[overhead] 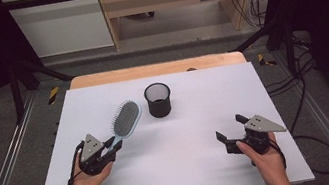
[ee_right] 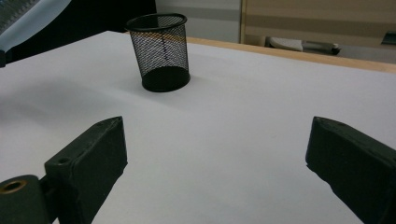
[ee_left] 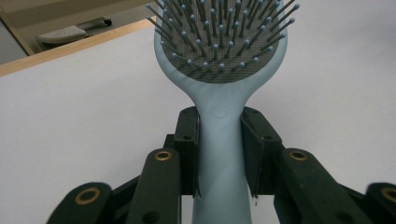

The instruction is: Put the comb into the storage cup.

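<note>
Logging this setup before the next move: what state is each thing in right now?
hairbrush: clamped by its handle, bristles up.
mesh cup: upright on the table, looks empty.
left gripper: jaws shut on the handle.
right gripper: jaws wide open, holding nothing.

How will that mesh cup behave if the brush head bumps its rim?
The cup is open wire mesh, so probably light and easily shoved. It looks tall for its narrower base, so a rim hit may tip it. The table looks smooth, so it may slide first.
</note>
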`<state>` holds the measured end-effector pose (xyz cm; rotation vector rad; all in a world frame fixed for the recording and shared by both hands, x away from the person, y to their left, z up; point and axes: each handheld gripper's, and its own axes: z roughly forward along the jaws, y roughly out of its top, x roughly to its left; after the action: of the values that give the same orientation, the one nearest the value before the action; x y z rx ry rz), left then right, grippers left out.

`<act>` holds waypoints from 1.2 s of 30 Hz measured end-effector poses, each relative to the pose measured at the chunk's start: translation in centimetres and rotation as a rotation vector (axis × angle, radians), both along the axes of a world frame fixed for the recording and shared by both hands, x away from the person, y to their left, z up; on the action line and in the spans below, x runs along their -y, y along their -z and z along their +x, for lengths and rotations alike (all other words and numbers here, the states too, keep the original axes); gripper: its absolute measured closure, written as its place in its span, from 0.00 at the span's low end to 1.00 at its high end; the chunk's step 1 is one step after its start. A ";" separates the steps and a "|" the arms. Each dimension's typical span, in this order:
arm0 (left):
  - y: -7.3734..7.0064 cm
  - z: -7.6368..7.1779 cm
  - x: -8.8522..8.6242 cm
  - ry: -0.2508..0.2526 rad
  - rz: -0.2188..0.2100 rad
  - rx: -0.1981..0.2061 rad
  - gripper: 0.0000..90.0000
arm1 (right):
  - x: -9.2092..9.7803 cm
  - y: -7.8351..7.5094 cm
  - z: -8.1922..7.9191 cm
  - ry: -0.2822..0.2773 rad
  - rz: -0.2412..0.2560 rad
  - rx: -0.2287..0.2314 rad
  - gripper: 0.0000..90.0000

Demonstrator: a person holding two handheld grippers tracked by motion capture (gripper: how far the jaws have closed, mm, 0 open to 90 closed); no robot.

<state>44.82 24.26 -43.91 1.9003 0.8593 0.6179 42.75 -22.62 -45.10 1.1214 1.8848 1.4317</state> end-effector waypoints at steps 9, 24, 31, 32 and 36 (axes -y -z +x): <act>-2.2 0.1 0.5 -0.004 -0.007 0.050 0.77 | -1.2 -0.6 -0.2 0.001 0.077 -0.022 0.10; -5.1 0.8 4.9 0.067 -0.022 0.101 0.77 | -5.8 -3.3 0.9 -0.096 0.233 -0.041 0.09; -5.8 0.9 6.0 0.077 -0.023 0.123 0.77 | -7.1 -4.4 1.7 -0.086 0.268 -0.037 0.06; -5.8 0.9 6.2 0.078 -0.027 0.123 0.77 | -7.3 -4.5 1.8 -0.089 0.271 -0.038 0.06; -5.8 1.0 6.8 0.083 -0.025 0.122 0.77 | -7.8 -4.9 1.8 -0.099 0.272 -0.038 0.05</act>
<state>45.83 17.46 -38.11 1.8459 0.7041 0.6617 44.58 -14.86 -40.20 1.1997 1.8325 1.7761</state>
